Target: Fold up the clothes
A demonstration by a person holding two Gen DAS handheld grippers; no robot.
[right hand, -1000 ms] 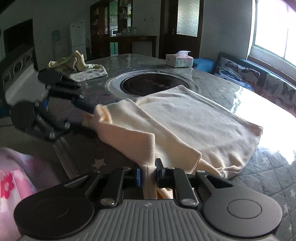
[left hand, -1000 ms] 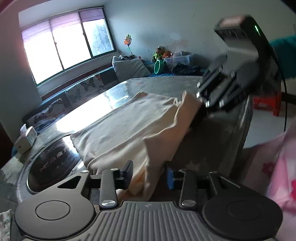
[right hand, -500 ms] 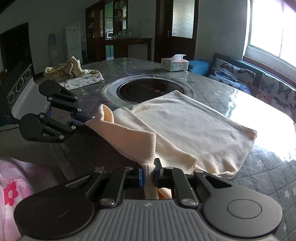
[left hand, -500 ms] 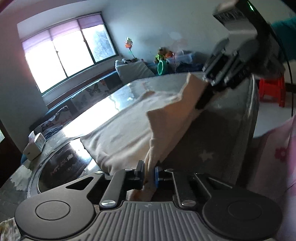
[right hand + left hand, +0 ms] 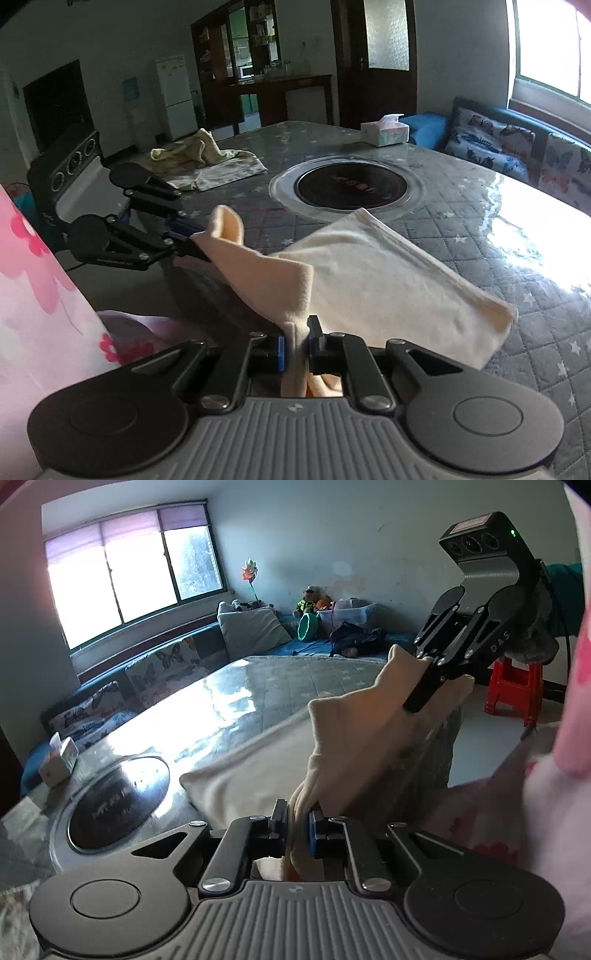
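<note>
Legible writing: "DAS" on the side plate of the right gripper (image 5: 424, 686), seen upper right in left wrist view; print on the dark round hob insert (image 5: 352, 188) and on the left gripper's arm too blurred to read. Cream cloth (image 5: 373, 280) lifted along its near edge, stretched betw. both grippers; far part w/ a folded corner lying just beside the hob's near rim, right corner hanging over the quilted star-print table cover (image 5: 517, 266). Left gripper (image 5: 297, 825): fingers pressed together, pinching a bunched corner of the cloth; same gripper (image 5: 192, 240) at left in right wrist view, cloth tip sticking up past its fingertips. Right gripper (image 5: 295, 349): fingers likewise closed tight on the other near corner, fabric bulging below the pads. Near table edge running under the lifted span; pink floral sleeve (image 5: 40, 288) close against it at left. Open room: bare table right of the cloth, strong window glare there; more bare cover beyond the hob. Tissue box (image 5: 384, 131) at far table edge, well apart from cloth. Crumpled yellowish clothes pile (image 5: 199, 158) far left on table, apart from the cloth. Red stool (image 5: 513, 686) on floor past table's right edge, behind the right gripper.
</note>
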